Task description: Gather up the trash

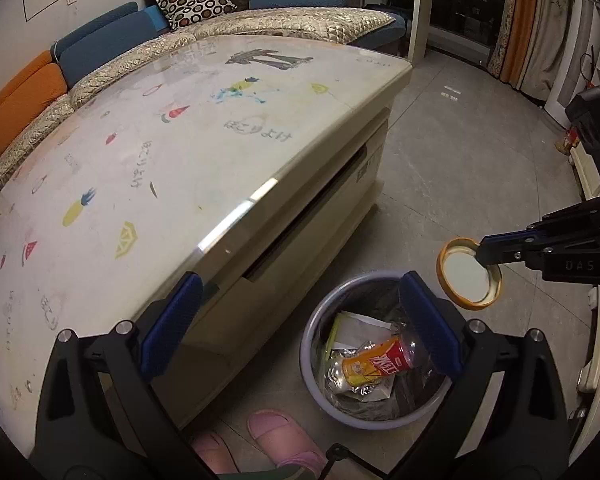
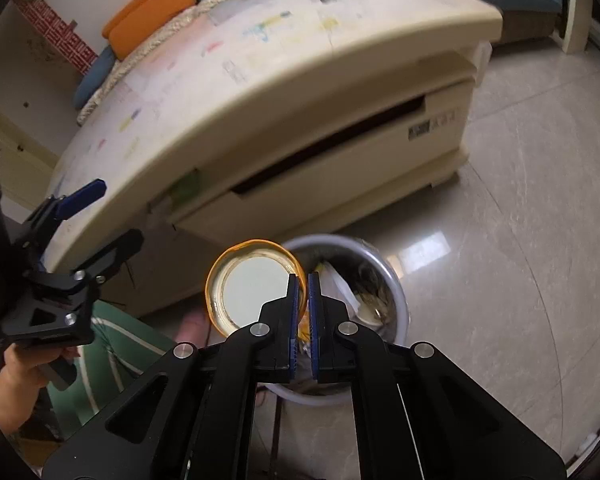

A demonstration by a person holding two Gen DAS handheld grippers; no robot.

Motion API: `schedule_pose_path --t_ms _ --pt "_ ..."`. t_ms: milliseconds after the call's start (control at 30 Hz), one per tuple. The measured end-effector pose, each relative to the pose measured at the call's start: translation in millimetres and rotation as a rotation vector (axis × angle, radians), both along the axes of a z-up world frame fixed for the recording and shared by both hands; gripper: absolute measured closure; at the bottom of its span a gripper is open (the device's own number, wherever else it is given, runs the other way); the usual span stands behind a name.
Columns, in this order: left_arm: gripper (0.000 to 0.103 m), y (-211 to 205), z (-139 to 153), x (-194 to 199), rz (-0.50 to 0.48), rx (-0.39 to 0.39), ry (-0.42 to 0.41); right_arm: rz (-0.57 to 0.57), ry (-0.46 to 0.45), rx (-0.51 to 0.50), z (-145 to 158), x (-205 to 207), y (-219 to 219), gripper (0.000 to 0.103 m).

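Note:
A grey trash bin (image 1: 312, 344) stands on the floor beside the coffee table; it holds wrappers, foil and a red-and-yellow snack packet (image 1: 380, 362). My right gripper (image 2: 303, 280) is shut on the rim of an orange jar lid (image 2: 252, 284) with a white inside, held above the bin's near-left edge (image 2: 396, 292). The left wrist view shows the lid (image 1: 466, 274) in the air to the right of the bin, pinched by the right gripper (image 1: 482, 250). My left gripper (image 1: 300, 312) is open and empty, above the table's corner and the bin. It also shows in the right wrist view (image 2: 112, 216).
A cream coffee table (image 1: 180, 152) with a drawing-covered top lies left of the bin. A sofa with blue and orange cushions (image 1: 112, 36) is behind it. Pink slippers (image 1: 280, 440) stand on the grey tile floor (image 1: 460, 152) near the bin. Shelves and curtains are at the far right.

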State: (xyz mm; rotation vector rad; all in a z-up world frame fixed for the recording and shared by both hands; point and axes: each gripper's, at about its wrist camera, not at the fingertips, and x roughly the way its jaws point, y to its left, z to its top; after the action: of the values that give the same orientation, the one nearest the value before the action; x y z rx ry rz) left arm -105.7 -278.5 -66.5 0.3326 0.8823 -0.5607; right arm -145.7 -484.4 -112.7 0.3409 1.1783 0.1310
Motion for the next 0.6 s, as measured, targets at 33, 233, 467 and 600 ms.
schedule_pose_path --t_ms 33,233,467,600 --pt "0.007 -1 -5 -3 0.000 0.007 0.009 -0.005 0.014 -0.002 -8 -3 -1 0.098" --pt "0.007 -4 -29 -15 -0.010 0.021 0.068 -0.015 0.109 -0.022 -55 -15 1 0.098" --pt "0.007 -5 -48 -17 -0.002 0.037 0.105 -0.004 0.164 -0.016 -94 -16 10 0.098" --pt "0.007 -6 -52 -15 0.003 0.044 0.112 -0.010 0.185 -0.018 -110 -5 15 0.093"
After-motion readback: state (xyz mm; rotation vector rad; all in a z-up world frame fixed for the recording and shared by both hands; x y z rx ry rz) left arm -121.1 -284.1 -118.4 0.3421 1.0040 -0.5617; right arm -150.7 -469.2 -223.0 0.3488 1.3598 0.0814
